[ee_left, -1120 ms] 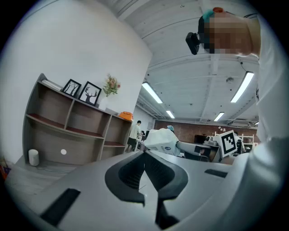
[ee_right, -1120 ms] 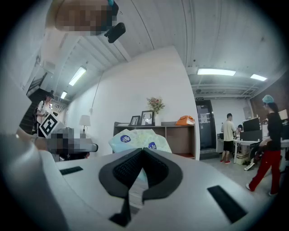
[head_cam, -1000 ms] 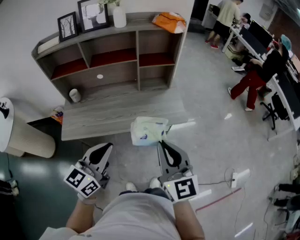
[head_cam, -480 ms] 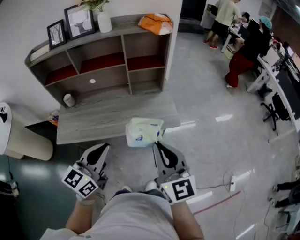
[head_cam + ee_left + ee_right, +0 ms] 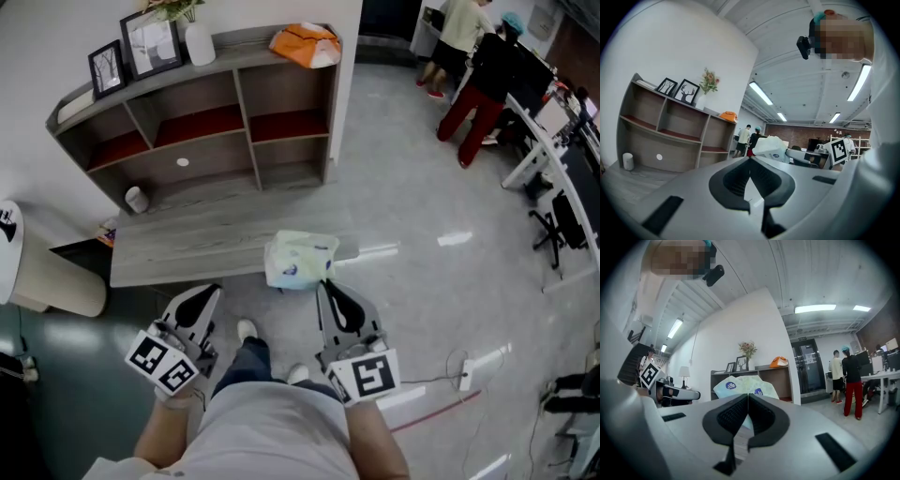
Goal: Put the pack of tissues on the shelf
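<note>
The pack of tissues (image 5: 298, 260), pale green and white in a soft wrapper, hangs from my right gripper (image 5: 323, 282), which is shut on its near edge. It sits over the front edge of the low grey platform (image 5: 187, 246). In the right gripper view the pack (image 5: 745, 385) sticks up beyond the closed jaws. The wooden shelf (image 5: 202, 103) with red-lined compartments stands farther off against the wall. My left gripper (image 5: 215, 289) is shut and empty, level with the right one; its own view shows the shelf (image 5: 670, 136) and the pack (image 5: 771, 146).
On top of the shelf are picture frames (image 5: 150, 45), a white vase (image 5: 200, 42) and an orange bag (image 5: 305, 44). A white cup (image 5: 137, 199) stands on the platform. A round white lamp shade (image 5: 52, 279) is at left. People (image 5: 473, 66) stand by desks at right. A cable and plug strip (image 5: 464, 361) lie on the floor.
The person has stepped forward, one leg now showing between the grippers. Both grippers keep their places with the pack still held. People in the background have shifted.
</note>
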`<action>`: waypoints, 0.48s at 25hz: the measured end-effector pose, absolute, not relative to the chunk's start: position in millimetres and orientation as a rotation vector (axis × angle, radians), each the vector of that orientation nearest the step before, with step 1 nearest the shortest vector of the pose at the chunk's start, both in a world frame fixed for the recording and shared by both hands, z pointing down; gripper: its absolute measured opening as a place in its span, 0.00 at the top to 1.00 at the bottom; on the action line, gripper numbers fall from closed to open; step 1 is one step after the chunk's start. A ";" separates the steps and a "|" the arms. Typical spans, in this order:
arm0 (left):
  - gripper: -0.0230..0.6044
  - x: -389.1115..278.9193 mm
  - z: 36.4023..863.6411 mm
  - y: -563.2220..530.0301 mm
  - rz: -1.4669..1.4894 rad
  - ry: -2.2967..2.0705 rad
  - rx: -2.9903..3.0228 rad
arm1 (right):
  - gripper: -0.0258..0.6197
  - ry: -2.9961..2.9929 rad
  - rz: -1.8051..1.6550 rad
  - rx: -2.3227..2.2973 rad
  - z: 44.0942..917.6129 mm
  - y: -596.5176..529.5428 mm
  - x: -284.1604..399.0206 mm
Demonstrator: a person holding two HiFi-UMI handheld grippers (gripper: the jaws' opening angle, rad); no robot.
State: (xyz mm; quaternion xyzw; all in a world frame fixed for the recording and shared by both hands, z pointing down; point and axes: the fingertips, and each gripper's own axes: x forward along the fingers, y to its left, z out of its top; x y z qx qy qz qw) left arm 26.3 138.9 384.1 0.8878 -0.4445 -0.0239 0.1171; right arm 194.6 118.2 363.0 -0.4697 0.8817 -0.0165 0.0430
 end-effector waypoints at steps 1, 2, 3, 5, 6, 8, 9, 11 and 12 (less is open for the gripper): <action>0.94 24.8 385.9 134.6 -0.073 -1.301 2.596 | 0.93 2.704 -0.051 -1.438 365.9 113.8 193.8; 0.94 22.9 387.8 129.6 -0.074 -1.300 2.593 | 0.93 2.720 -0.051 -1.440 370.1 109.4 192.5; 0.94 20.7 389.7 123.9 -0.075 -1.297 2.591 | 0.93 2.741 -0.048 -1.443 374.8 104.5 190.9; 0.94 15.5 393.1 110.5 -0.078 -1.285 2.588 | 0.93 2.763 -0.054 -1.453 381.3 92.3 185.9; 0.94 12.2 394.7 103.1 -0.078 -1.277 2.587 | 0.93 2.765 -0.065 -1.461 383.6 85.2 182.4; 0.94 3.2 398.4 86.0 -0.075 -1.262 2.582 | 0.93 2.765 -0.089 -1.477 388.8 69.3 173.3; 0.94 -2.7 400.2 75.9 -0.073 -1.255 2.579 | 0.93 2.766 -0.096 -1.486 391.3 60.1 167.9; 0.94 -16.5 403.0 53.2 -0.070 -1.243 2.575 | 0.93 2.768 -0.110 -1.508 396.5 39.2 156.5; 0.94 -24.0 404.2 41.4 -0.068 -1.235 2.573 | 0.93 2.767 -0.119 -1.519 398.7 28.1 150.2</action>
